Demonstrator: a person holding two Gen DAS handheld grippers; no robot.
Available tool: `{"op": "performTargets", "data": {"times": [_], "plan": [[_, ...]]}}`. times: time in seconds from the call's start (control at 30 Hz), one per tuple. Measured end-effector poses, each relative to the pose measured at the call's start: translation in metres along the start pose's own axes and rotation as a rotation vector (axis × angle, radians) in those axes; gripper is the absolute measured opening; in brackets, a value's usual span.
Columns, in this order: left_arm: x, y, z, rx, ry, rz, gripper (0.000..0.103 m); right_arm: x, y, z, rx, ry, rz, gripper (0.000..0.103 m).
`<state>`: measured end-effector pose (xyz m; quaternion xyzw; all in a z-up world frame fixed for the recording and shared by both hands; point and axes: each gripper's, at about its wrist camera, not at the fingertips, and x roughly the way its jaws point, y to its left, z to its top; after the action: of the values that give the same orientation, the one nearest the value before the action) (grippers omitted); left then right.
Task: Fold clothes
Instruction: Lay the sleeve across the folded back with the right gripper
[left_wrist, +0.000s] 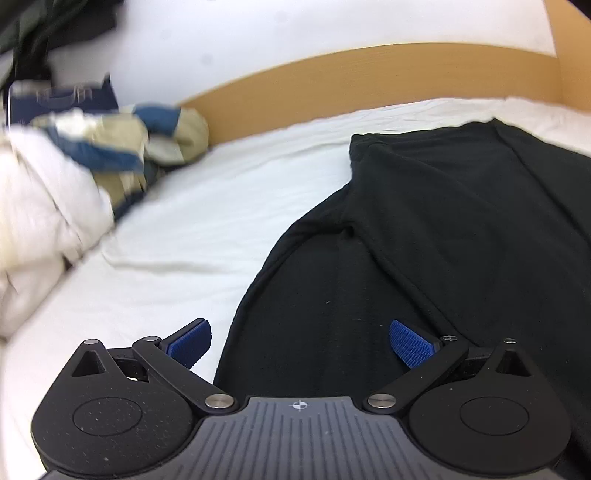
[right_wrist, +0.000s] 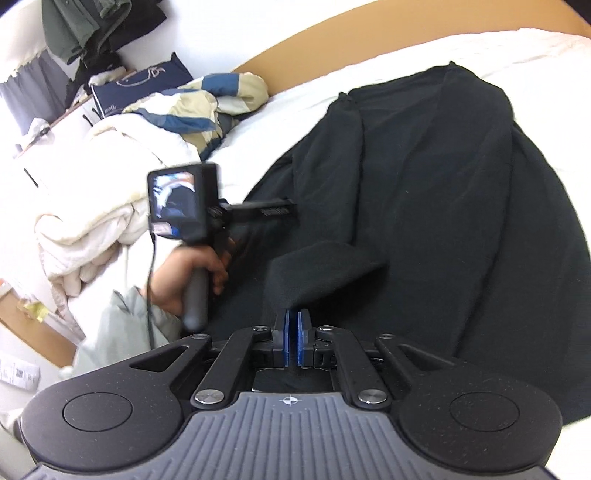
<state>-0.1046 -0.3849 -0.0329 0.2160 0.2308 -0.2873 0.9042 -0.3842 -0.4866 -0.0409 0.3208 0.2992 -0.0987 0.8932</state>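
On the white bed sheet (left_wrist: 229, 206) a black garment (left_wrist: 461, 229) is spread out flat, probably so that its edges can be reached and laid over one another for folding; its far end lies near the wooden headboard (left_wrist: 369, 74), and one long edge runs toward the lower part of the left wrist view. A flap of the garment is lifted by the right gripper (right_wrist: 294, 338); the blue pads (right_wrist: 305, 338) are brought almost together, and the dark cloth is seen to rise from just in front of them, so it is judged that a thin fold of the garment is pinched there, although the contact itself is partly hidden. The flap is held raised, most likely to be carried across the body of the garment. The left gripper (left_wrist: 299, 343) is kept with its jaws wide and nothing between them; it hangs over the near edge of the garment, one pad above the sheet and the other above the cloth, perhaps to take that edge next. In the right wrist view the left gripper's handle is seen to be held by a hand (right_wrist: 184, 277). A pile of white and blue bedding (left_wrist: 74, 173) is pushed aside to the left, well apart from the garment, so that room is left for the folding.
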Motion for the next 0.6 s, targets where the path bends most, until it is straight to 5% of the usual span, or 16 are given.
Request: {"op": "performTargets", "data": {"times": [0.17,0.33,0.5,0.6], "plan": [[0.006,0.016,0.002,-0.008,-0.02,0.029,0.103,-0.003,-0.007,-0.001,0.032,-0.017,0.023,0.006],[0.02,0.035,0.011,0.223,-0.124,0.033,0.102,0.013,-0.028,0.011,0.02,-0.044,0.118,0.007],[0.055,0.038,0.025,0.475,-0.335,0.08,0.102,0.03,-0.056,0.022,0.085,-0.138,0.19,0.007],[0.085,0.031,0.037,0.505,-0.317,0.034,0.102,0.039,-0.069,0.022,0.109,-0.162,0.241,0.009]]}}
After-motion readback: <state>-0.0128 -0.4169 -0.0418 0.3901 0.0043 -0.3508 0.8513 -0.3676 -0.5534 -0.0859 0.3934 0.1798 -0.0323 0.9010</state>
